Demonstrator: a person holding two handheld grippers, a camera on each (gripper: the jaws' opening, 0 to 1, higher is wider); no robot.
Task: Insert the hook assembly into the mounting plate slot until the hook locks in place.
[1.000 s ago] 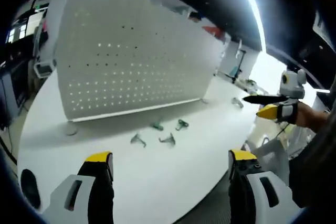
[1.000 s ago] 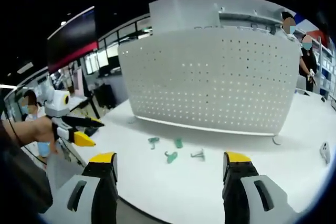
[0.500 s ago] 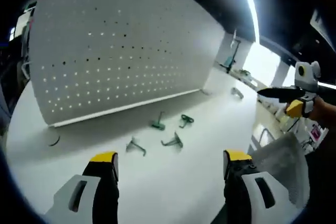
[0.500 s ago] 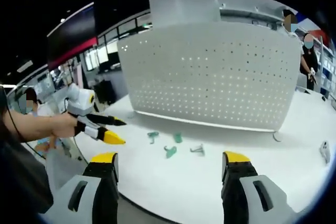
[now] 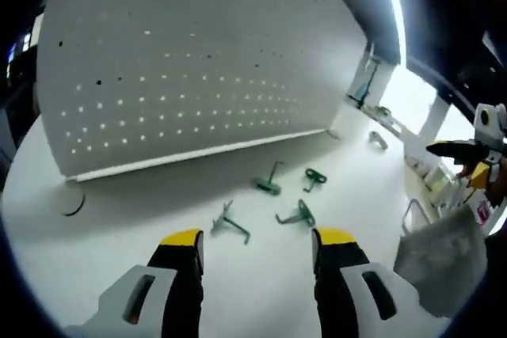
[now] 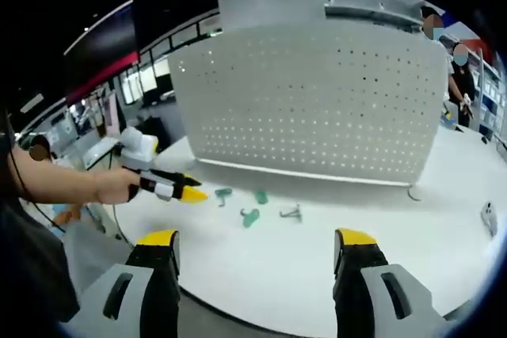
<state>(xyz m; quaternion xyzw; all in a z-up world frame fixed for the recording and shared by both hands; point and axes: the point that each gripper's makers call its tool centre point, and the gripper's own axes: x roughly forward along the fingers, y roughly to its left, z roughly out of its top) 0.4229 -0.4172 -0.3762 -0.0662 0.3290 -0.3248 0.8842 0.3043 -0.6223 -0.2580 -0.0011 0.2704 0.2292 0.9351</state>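
Closer now than half a second ago, the left gripper [image 5: 255, 244] has its jaws narrowed but still apart, grasping nothing, over the white table [image 5: 103, 251]. In the left gripper view, four small hooks lie loose on the table just ahead of the jaw tips: a grey wire hook [image 5: 229, 225] at 11 o'clock of the gripper, a green hook [image 5: 297, 215] at 1 o'clock, a green hook with a long stem [image 5: 268, 184] at 12 o'clock, and another green hook [image 5: 314, 178] beyond it toward 1 o'clock. None of them touches another. The white perforated mounting plate [image 5: 182, 69] stands upright past the hooks, its lower edge resting on the table. At 3 o'clock, near the view's edge, the right gripper [image 5: 467, 160] shows small, well apart from the hooks; whether anything sits between its jaws cannot be told there.

In the right gripper view, the right gripper [image 6: 257, 247] hangs released at the near table edge, its jaws wide apart with nothing between them. The left gripper [image 6: 186, 190] reaches in at 9 o'clock, held by a hand [image 6: 111, 186], its yellow tips just beside the nearest green hook [image 6: 223, 193]. Three more hooks [image 6: 250, 217] lie to the right of it, in front of the mounting plate [image 6: 317, 100].
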